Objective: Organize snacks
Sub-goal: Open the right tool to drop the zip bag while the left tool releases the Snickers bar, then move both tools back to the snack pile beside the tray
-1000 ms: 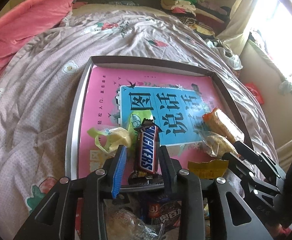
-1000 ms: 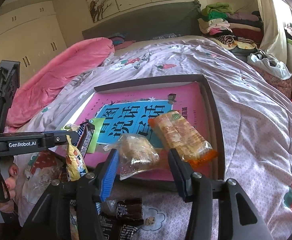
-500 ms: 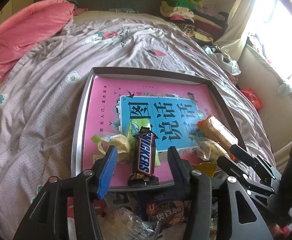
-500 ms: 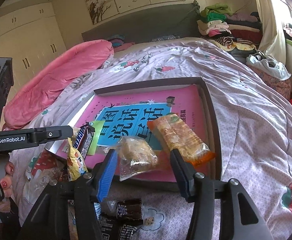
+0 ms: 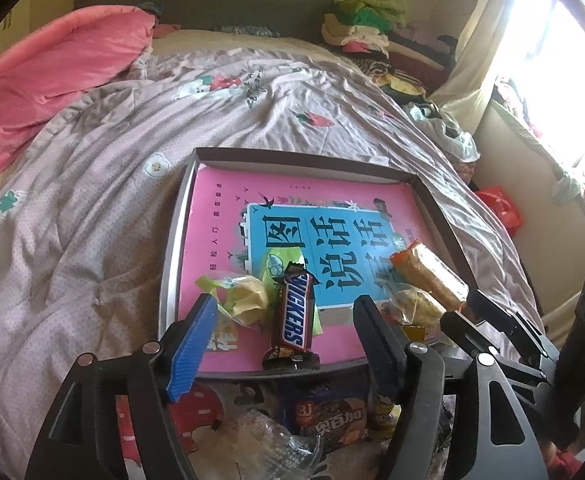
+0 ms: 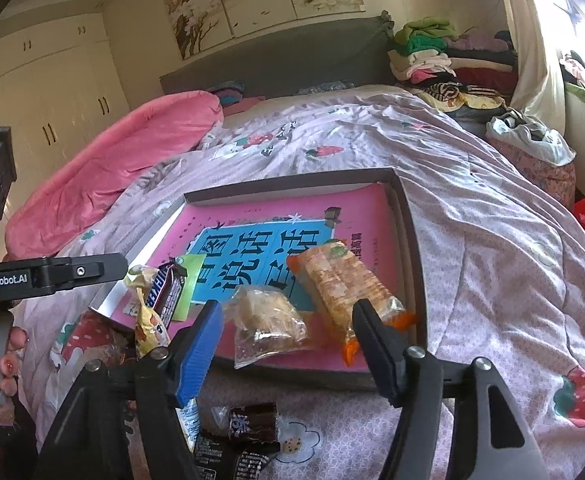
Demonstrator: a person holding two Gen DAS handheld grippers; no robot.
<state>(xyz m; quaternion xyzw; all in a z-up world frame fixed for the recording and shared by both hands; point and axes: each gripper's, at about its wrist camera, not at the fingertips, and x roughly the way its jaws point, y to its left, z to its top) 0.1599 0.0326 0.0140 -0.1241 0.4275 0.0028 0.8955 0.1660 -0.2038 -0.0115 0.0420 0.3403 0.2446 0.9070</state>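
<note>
Both grippers, left [image 5: 284, 340] and right [image 6: 286, 340], are standing open, jaws having just widened, gripping nothing. Snickers bar [image 5: 292, 320] is lying at the tray's [image 5: 172, 240] near edge; clear-wrapped pastry [image 6: 268, 320] is lying right of it.

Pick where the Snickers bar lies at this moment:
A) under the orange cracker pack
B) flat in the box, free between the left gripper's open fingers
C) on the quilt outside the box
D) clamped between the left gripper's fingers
B: the Snickers bar lies flat on the pink book inside the box, with clear gaps to both fingers of the left gripper.
</note>
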